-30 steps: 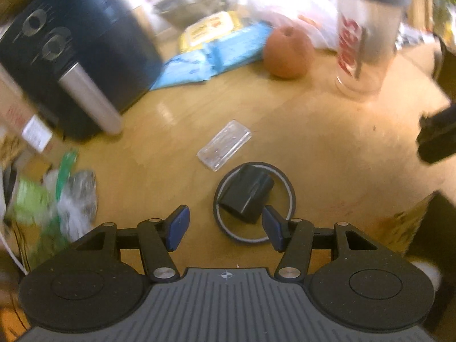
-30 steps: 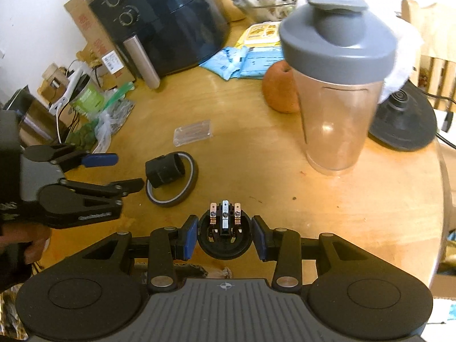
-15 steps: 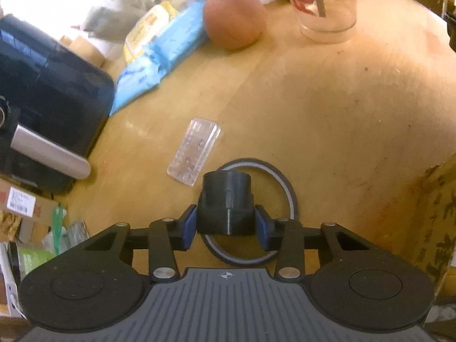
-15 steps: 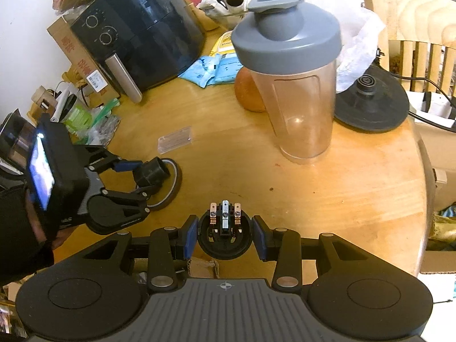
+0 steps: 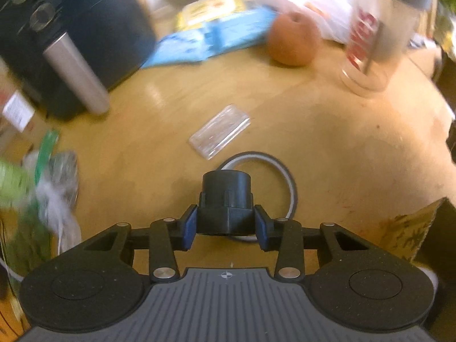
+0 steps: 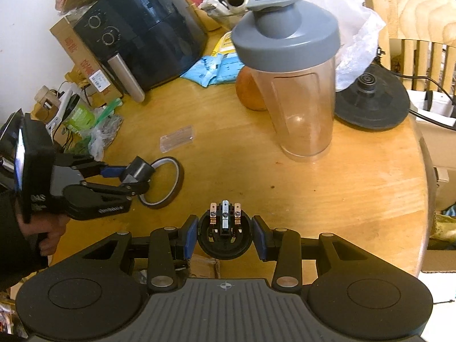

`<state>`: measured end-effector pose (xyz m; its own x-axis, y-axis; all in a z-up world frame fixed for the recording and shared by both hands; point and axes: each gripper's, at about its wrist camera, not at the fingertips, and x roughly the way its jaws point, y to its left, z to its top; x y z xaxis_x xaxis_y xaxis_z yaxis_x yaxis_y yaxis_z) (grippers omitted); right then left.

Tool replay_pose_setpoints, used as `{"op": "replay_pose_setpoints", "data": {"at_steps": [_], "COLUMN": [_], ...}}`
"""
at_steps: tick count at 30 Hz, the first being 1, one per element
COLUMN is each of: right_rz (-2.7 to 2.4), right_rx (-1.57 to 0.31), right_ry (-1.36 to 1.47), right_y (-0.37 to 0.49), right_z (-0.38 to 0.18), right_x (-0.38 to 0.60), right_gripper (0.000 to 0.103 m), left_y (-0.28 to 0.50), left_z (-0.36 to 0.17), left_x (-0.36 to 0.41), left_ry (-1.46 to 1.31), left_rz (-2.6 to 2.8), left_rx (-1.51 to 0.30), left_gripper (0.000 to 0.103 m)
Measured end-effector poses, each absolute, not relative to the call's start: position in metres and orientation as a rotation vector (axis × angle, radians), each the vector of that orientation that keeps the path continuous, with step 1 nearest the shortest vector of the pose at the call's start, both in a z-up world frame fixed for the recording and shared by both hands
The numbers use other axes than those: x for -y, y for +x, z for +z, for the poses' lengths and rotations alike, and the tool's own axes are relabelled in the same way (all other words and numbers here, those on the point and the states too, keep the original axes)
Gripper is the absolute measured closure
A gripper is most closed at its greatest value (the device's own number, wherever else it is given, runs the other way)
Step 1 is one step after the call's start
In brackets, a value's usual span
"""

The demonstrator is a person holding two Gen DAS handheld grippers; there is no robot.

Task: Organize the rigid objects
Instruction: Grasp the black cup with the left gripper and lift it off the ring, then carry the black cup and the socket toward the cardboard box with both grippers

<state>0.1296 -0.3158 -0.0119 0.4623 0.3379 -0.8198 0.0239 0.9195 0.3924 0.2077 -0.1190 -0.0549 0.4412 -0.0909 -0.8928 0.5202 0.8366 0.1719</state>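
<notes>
two grippers are in play over a round wooden table (image 6: 356,199), each clamped on a black part. the left gripper (image 5: 225,222) has its blue pads (image 5: 188,228) pressed against the sides of a black cylindrical cap (image 5: 226,199), which it holds just above the table, over the near edge of a tape ring (image 5: 280,171) lying flat on the wood. from the right wrist view the same left gripper (image 6: 134,176) reaches in from the left edge, a hand (image 6: 47,233) wrapped around its handle. the right gripper (image 6: 225,233) grips a round black socket piece (image 6: 225,242) with three metal contacts standing up from it, held near the table's front edge. a small clear plastic case (image 5: 219,132) lies beyond the tape ring, apart from it. farther back stand a shaker bottle (image 6: 293,85) with a grey lid, a round orange-brown fruit (image 5: 293,42), possibly an apple, blue packets (image 5: 211,40) and a black air fryer (image 6: 142,28). a black round base (image 6: 370,99) sits at the right rear of the table, beside a wooden chair (image 6: 413,28).
</notes>
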Motion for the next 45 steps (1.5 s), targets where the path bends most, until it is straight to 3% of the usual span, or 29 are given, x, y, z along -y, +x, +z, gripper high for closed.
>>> {"op": "replay_pose_setpoints", "data": {"at_steps": [11,22,34,45], "right_rz": [0.260,0.288,0.301,0.329], "right_rx": [-1.082,-1.100,-1.144,-1.136], "right_ry": [0.359,0.322,0.169,0.194], "right_y": [0.136,0.134,0.135,0.135], "right_z": [-0.010,-0.004,0.005,0.010], "right_x": [0.302,0.293,0.268,0.267], "right_gripper": [0.060,0.060,0.060,0.060], "left_y": [0.217,0.218,0.198,0.171], "left_z": [-0.071,-0.079,-0.049,0.001], "left_x": [0.067,0.061,0.057,0.053], "left_ry": [0.215,0.160,0.109,0.010], "left_rz": [-0.272,-0.247,-0.245,-0.263], "left_rx": [-1.228,-1.254,-1.189,-1.089], "left_gripper": [0.063,0.063,0.063,0.063]}}
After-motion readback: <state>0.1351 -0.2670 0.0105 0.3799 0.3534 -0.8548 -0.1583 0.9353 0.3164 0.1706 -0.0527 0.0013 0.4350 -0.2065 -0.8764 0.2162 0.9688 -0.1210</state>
